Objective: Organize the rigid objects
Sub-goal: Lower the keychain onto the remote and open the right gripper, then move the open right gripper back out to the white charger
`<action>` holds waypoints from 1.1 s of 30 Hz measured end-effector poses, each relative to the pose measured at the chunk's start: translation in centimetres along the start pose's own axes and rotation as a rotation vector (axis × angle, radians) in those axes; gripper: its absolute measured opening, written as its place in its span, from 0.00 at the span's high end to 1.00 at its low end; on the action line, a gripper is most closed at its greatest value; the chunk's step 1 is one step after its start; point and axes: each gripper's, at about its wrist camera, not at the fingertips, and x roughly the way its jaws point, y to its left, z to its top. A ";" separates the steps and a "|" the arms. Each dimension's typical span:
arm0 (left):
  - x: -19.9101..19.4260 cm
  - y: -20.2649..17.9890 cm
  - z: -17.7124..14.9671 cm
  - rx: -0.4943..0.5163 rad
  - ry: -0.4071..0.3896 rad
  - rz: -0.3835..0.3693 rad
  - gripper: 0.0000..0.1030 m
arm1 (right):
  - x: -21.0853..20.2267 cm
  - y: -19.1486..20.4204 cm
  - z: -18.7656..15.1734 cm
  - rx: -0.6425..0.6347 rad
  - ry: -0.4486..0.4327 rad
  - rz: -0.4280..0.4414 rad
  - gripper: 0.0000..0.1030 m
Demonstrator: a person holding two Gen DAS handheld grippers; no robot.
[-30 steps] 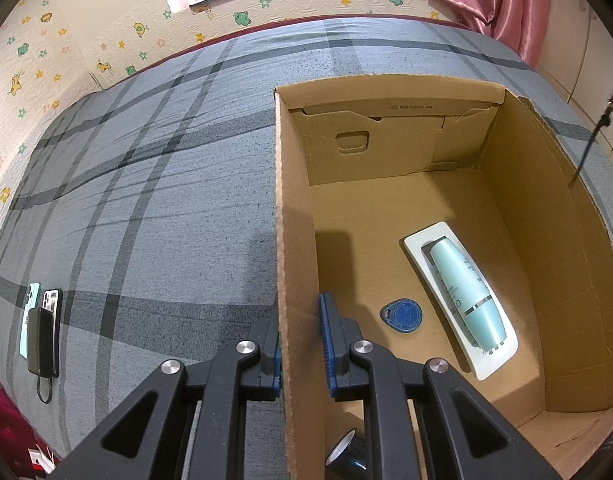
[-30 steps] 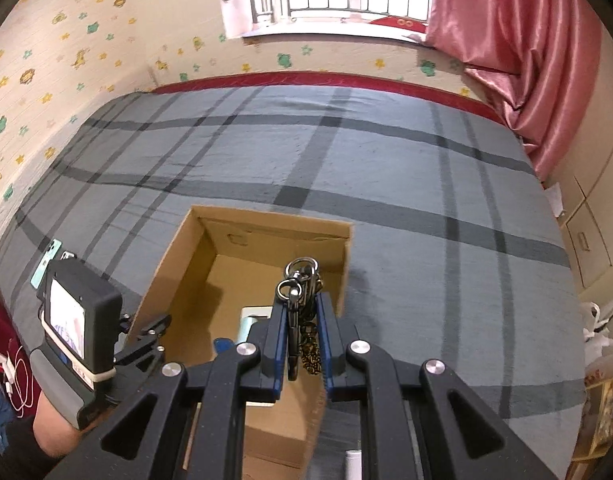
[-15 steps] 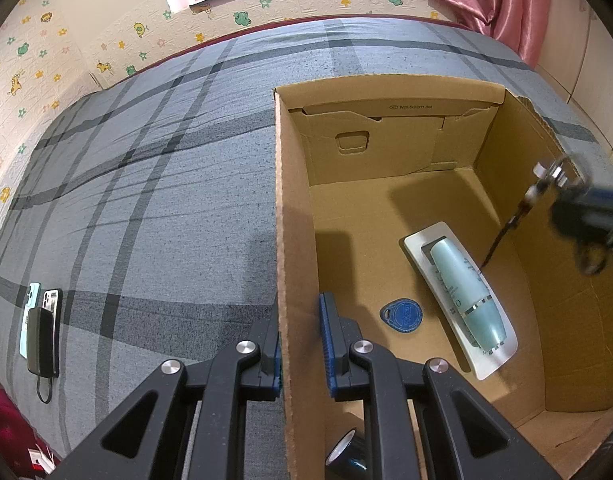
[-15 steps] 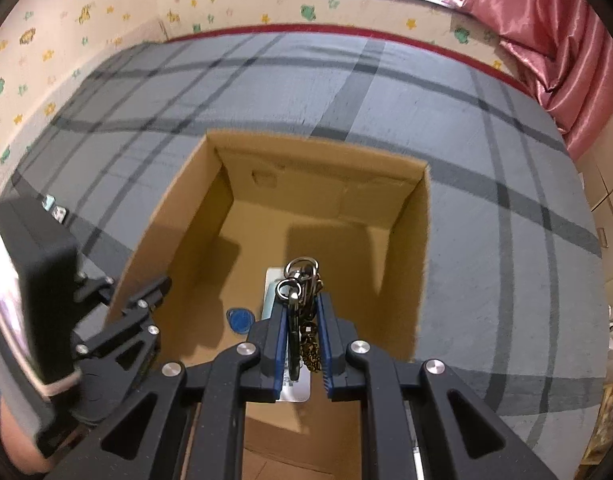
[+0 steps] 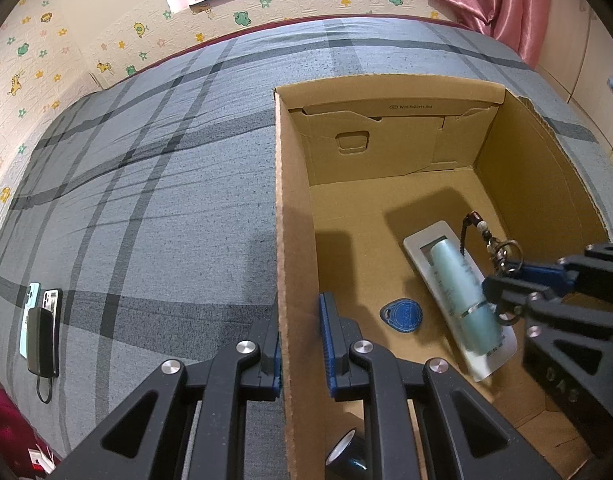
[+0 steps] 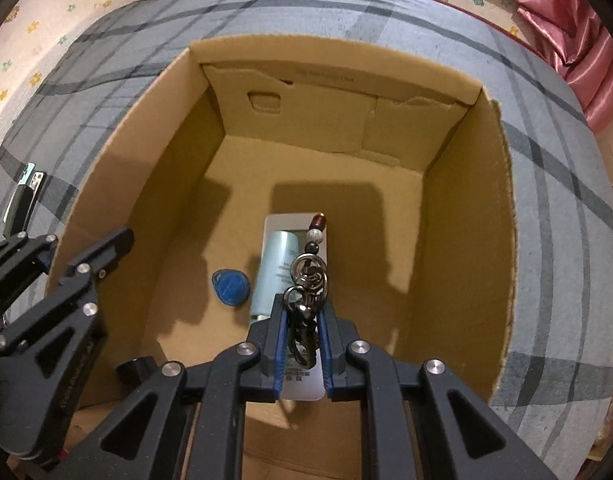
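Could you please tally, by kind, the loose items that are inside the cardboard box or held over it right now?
Packaged teal bottle: 1
Blue key fob: 1
Black roll of tape: 1
Beaded keychain, held in the right gripper: 1
Total: 4

Key fob (image 6: 230, 288) lies left of bottle (image 6: 275, 268) in box (image 6: 462, 240).

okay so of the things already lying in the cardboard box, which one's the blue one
The teardrop-shaped key fob, lying flat on the box floor. The pale teal bottle beside it sits in a white tray; the keychain is held in the right gripper.
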 end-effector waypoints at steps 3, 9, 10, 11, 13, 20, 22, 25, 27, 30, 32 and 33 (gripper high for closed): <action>0.0 0.0 0.0 0.000 0.000 0.002 0.84 | 0.1 -0.1 0.1 0.004 0.004 0.005 0.87; 0.1 0.1 0.0 0.000 -0.001 0.001 0.84 | 0.2 0.0 0.1 0.000 0.012 0.012 0.86; 0.1 0.1 0.0 0.000 -0.001 0.001 0.84 | 0.2 0.0 0.1 0.001 0.011 0.011 0.86; 0.1 0.1 0.0 0.000 -0.001 0.002 0.84 | 0.2 0.0 0.1 0.001 0.011 0.011 0.86; 0.1 0.1 0.0 0.001 -0.001 0.003 0.84 | 0.3 0.0 0.2 0.002 0.010 0.011 0.86; 0.1 0.1 0.0 0.000 0.000 0.003 0.84 | 0.0 0.2 0.0 -0.009 -0.005 0.016 0.82; 0.1 0.1 0.0 0.001 0.000 0.005 0.84 | -0.4 0.3 0.1 -0.012 -0.016 0.011 0.64; 0.1 0.1 0.0 0.000 0.001 0.003 0.84 | -1.2 0.2 0.1 -0.005 -0.047 -0.001 0.50; 0.1 0.0 0.0 0.001 0.001 0.005 0.84 | -1.7 0.2 0.3 -0.007 -0.062 -0.006 0.48; 0.1 0.0 0.0 0.000 0.002 0.005 0.84 | -2.4 0.1 0.5 -0.006 -0.078 -0.012 0.45; 0.1 0.0 0.0 0.000 0.002 0.005 0.84 | -2.8 0.0 0.6 -0.001 -0.089 -0.012 0.40; 0.1 0.0 0.1 0.001 0.002 0.006 0.84 | -3.0 -0.1 0.7 0.002 -0.094 -0.012 0.38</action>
